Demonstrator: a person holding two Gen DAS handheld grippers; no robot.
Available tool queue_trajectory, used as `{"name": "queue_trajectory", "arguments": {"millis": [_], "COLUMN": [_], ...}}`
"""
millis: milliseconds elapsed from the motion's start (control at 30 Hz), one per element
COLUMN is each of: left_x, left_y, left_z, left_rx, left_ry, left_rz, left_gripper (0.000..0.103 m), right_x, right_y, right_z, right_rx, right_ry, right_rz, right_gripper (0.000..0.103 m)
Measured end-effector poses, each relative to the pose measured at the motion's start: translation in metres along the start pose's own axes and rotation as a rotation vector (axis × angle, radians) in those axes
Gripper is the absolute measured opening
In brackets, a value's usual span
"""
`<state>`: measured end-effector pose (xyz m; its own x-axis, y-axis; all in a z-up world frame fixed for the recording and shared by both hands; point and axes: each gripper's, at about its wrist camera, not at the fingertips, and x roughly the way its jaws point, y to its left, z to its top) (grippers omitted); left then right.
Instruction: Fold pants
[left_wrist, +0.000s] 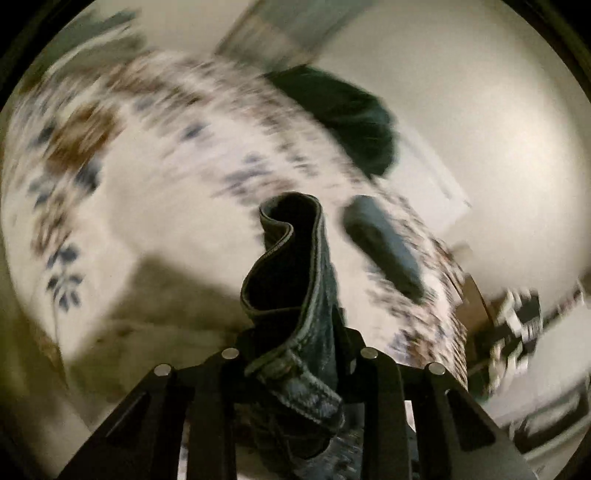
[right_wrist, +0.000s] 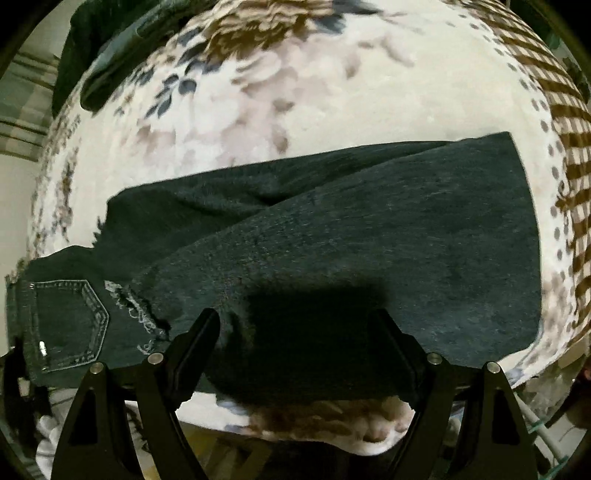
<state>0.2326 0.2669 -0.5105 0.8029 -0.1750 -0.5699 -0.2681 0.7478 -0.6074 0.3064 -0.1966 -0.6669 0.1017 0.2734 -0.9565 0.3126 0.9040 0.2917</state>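
Observation:
Dark denim pants (right_wrist: 332, 236) lie folded across a floral bedspread (right_wrist: 295, 92), legs stacked, with a back pocket (right_wrist: 70, 325) and frayed tear at the left. My right gripper (right_wrist: 299, 332) is open and empty, its jaws spread wide just above the near edge of the pants. My left gripper (left_wrist: 295, 343) is shut on the waistband of the pants (left_wrist: 291, 280), which stands up in a loop between the fingers, lifted above the bedspread (left_wrist: 147, 184). The left wrist view is heavily blurred.
A dark green garment (left_wrist: 343, 110) lies at the far edge of the bed, also in the right wrist view (right_wrist: 96, 48). A second dark object (left_wrist: 384, 243) shows beside the waistband, blurred. The bed's near edge (right_wrist: 303, 435) runs just under my right gripper. A checked border (right_wrist: 569, 155) is at right.

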Motion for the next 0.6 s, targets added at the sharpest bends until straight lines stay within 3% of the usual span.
{"name": "queue_trajectory", "arguments": {"millis": [167,300,467,600], "left_x": [-0.026,-0.016,0.035,0.080], "left_y": [-0.097,-0.178,-0.258,-0.294], "left_z": [-0.021,-0.069,-0.158,-0.232], "left_rx": [0.155,0.258,0.388,0.495], "left_ry": [0.035,0.121,0.319,0.486], "left_rz": [-0.150,-0.269,-0.372,-0.379], "left_gripper": [0.024,0.024,0.024,0.024], "right_x": [-0.042,-0.087,-0.118,-0.131], "right_y": [-0.036,-0.083,-0.160,-0.225], "right_z": [-0.001,-0.002,-0.008,-0.018], "right_rx": [0.021,0.071,0.170,0.267], "right_ry": [-0.045,-0.104,-0.153,-0.166], "right_rz": [0.043,0.049,0.004,-0.047], "right_gripper": [0.085,0.085,0.085,0.085]}}
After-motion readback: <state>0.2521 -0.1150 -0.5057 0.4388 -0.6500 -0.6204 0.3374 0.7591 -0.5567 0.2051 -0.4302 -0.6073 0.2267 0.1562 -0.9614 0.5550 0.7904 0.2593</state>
